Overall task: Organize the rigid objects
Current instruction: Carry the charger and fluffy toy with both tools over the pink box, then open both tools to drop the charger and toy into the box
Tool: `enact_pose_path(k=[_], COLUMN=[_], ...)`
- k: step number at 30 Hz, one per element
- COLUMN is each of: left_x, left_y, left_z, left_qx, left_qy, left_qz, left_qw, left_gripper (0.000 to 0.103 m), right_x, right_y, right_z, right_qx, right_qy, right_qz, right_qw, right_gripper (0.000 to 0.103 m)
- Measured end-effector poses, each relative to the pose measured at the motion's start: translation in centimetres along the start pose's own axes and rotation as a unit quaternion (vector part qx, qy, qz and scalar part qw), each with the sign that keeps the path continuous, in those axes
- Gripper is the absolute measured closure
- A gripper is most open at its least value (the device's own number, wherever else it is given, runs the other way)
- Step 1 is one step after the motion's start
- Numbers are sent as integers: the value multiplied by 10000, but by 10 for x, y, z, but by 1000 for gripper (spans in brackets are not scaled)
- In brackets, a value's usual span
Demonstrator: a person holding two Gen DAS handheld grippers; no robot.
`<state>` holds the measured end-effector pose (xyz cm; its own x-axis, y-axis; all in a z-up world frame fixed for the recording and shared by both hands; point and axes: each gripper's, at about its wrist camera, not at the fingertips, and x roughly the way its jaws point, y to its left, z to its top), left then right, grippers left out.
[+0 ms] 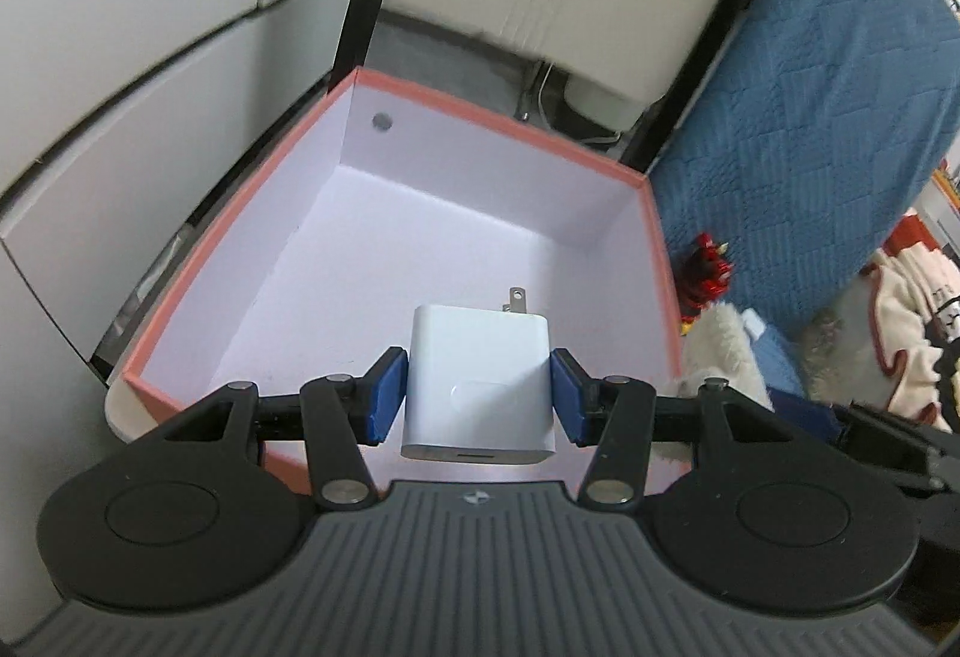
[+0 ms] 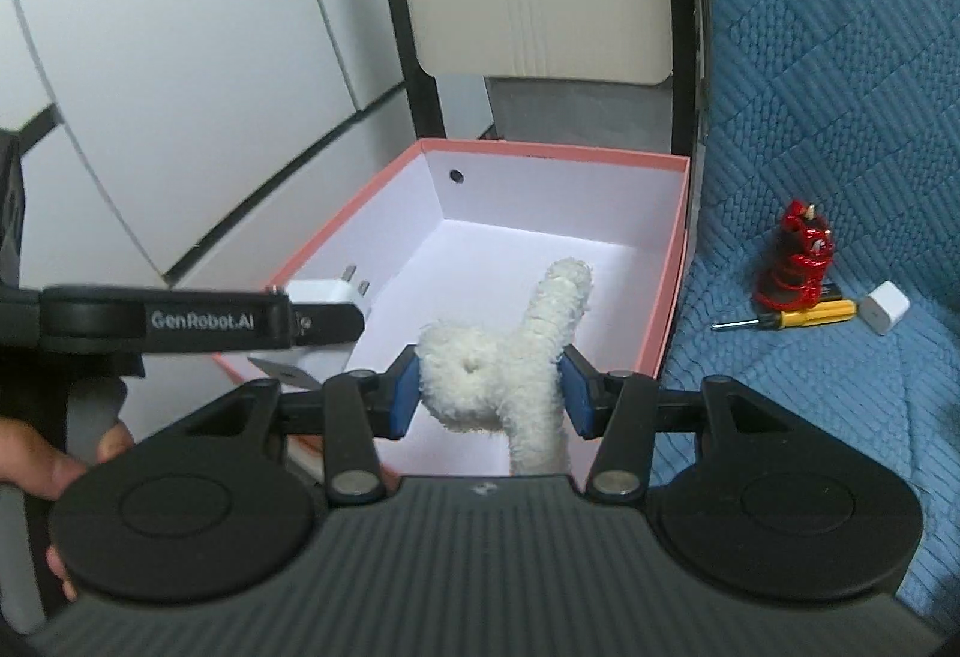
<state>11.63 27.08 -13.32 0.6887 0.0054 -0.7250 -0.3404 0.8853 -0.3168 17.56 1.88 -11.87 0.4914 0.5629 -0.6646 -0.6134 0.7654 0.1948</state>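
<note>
Left wrist view: my left gripper point(image 1: 480, 393) is clamping the white charger point(image 1: 480, 387), prongs forward, over the near edge of the pink box point(image 1: 504, 117).
Right wrist view: my right gripper point(image 2: 489, 390) is squeezing the fluffy white toy point(image 2: 510, 357) above the box's near edge; the screwdriver point(image 2: 792, 315) is lying on the blue quilt point(image 2: 840, 87).

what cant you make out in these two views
- Left wrist view: pink box near wall, hidden behind the left gripper and its white charger.
- Right wrist view: fluffy white toy lower end, hidden by the right gripper.
- Right wrist view: red item on the blue quilt, too small to identify.
</note>
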Motion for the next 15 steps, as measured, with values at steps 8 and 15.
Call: enact_pose_path(k=[8, 15], left_x=[68, 95], left_y=[24, 40], left_z=[10, 8], left_qx=[-104, -304], left_qy=[451, 575], left_qz=[76, 54], left_qw=[9989, 9979], left_gripper=[46, 46], right_x=[67, 87], right_y=[-13, -21], right_z=[12, 15], right_qx=[77, 0], right_qy=[411, 539], right_qz=[-208, -260], right_qw=[9989, 9982], right_gripper=[52, 51])
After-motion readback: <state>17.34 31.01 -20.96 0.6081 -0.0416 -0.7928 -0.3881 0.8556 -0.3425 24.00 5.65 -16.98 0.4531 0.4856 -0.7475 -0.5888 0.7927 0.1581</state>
